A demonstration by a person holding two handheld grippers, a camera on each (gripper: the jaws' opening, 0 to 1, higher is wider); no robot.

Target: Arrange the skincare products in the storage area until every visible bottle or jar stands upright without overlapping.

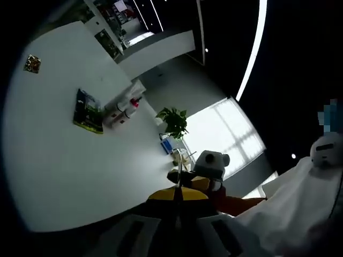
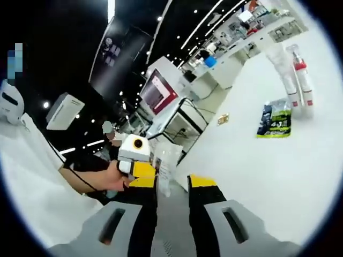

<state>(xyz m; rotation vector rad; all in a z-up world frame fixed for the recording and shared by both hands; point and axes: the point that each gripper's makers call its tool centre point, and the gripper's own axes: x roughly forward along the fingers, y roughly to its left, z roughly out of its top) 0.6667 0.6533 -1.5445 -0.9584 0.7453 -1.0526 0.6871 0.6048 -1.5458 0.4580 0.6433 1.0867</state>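
Right claw (image 2: 171, 184) stood apart and empty, off the counter (image 2: 278, 176) edge. Left claw (image 1: 179, 195) looked together, empty. Bottles (image 2: 297, 80) lay well ahead up-right of the right claw, side by side beyond a sachet (image 2: 274, 120), long axes pointing away. Neither claw clearly nearer.

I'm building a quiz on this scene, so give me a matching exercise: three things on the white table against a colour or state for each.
Things:
1. green and black flat sachet
2. white bottle with a red cap
3. small gold square packet

States:
A. set apart from the others, near the table edge
B. lying flat beside the bottles
C. red-topped, lying next to a plain white tube

Pairs: 1-B, 2-C, 3-A
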